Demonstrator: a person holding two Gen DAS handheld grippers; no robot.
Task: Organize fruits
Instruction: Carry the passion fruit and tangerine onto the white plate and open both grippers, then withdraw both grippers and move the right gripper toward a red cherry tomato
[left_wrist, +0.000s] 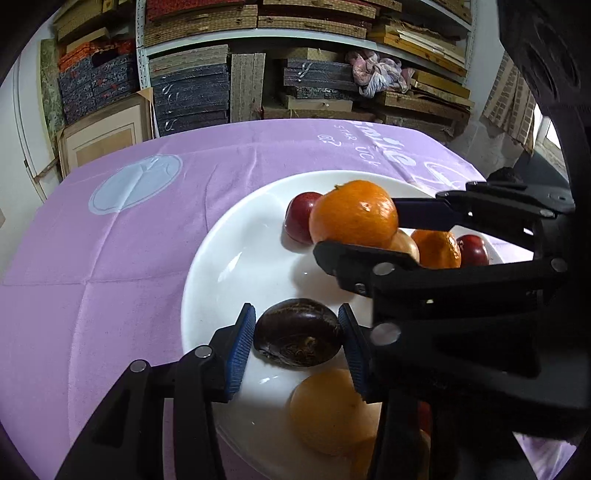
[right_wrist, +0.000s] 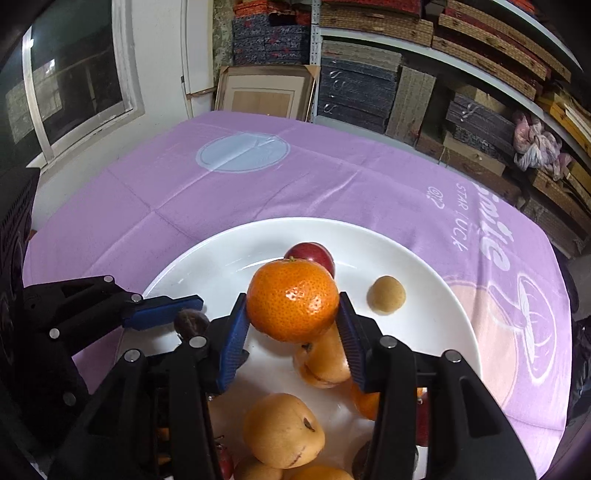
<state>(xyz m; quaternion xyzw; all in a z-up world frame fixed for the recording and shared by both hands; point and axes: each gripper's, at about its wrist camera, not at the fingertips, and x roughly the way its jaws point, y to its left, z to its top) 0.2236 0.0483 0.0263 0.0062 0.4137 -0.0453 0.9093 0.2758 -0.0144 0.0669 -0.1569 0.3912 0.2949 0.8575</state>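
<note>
Honestly, with my left tongs (left_wrist: 297, 338) clenched on the dark fruit (left_wrist: 298, 332) and my right tongs (right_wrist: 291, 314) gripping the mandarin (right_wrist: 292, 300) just over the crowded white plate (right_wrist: 424, 332) — both round and smooth — I fear one slips out and knocks the loquats (right_wrist: 283, 430) beneath the right tongs rolling off.

Bright even light, glare on the white plate (left_wrist: 236, 258), fisheye-darkened corners.

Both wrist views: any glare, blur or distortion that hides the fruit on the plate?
Left wrist view: strong fisheye bend and dark corners; small glare patches on the white plate; the yellow fruit nearest the lens is soft, the dark fruit sharp. Right wrist view: same bend; the mandarin is sharp with small highlights; bottom fruit partly hidden by the fingers.
</note>
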